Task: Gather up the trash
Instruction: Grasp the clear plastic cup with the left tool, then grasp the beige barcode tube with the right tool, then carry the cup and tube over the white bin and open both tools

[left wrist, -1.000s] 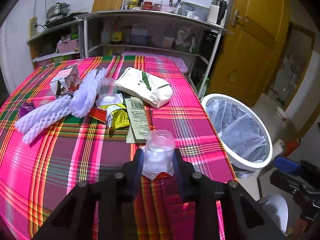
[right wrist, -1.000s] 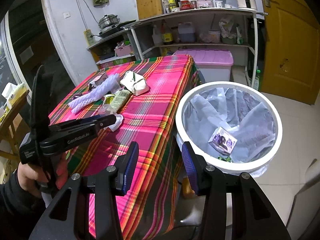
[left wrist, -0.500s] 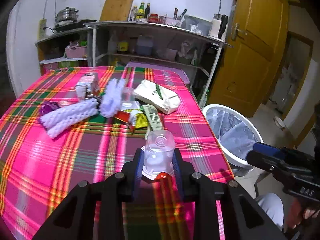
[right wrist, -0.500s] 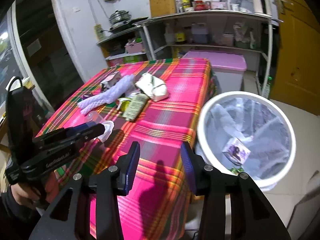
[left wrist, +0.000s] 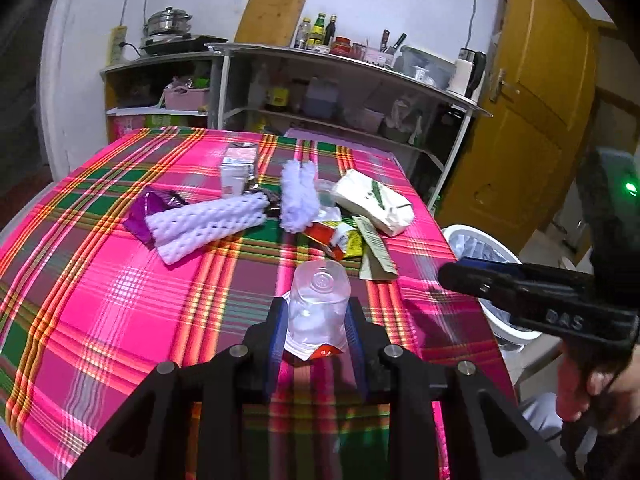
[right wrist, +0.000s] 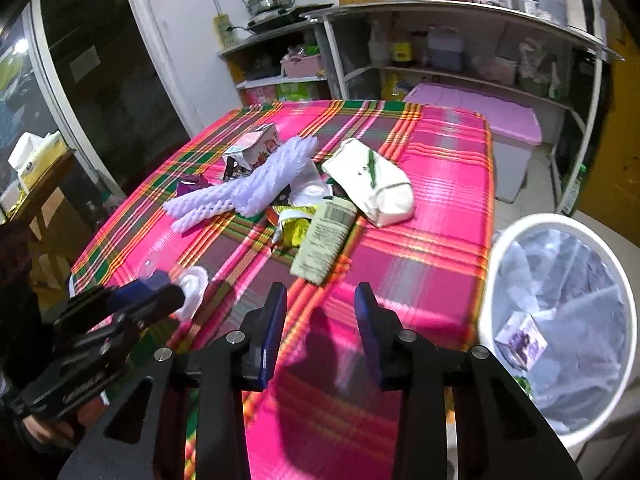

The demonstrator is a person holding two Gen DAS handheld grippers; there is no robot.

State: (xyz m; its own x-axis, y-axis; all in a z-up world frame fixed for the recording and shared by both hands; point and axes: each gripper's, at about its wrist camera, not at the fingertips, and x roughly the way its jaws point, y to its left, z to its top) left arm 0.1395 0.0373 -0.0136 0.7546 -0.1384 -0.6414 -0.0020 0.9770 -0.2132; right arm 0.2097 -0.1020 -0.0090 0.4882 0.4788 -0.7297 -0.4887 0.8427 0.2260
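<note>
My left gripper is shut on a clear plastic cup and holds it above the near part of the plaid table; the cup also shows in the right wrist view. My right gripper is open and empty above the table's near right edge, beside the white bin. A heap of trash lies mid-table: white foam nets, a white paper bag, a green label wrapper, a small carton, a purple wrapper.
The white bin, lined with a clear bag, stands on the floor right of the table and holds a small box. Metal shelves stand behind the table. A yellow door is at the right. A pink-lidded box sits under the shelves.
Both grippers have drawn back and to the left over the table. The bin has shifted to the right in both views. The cup stays held.
</note>
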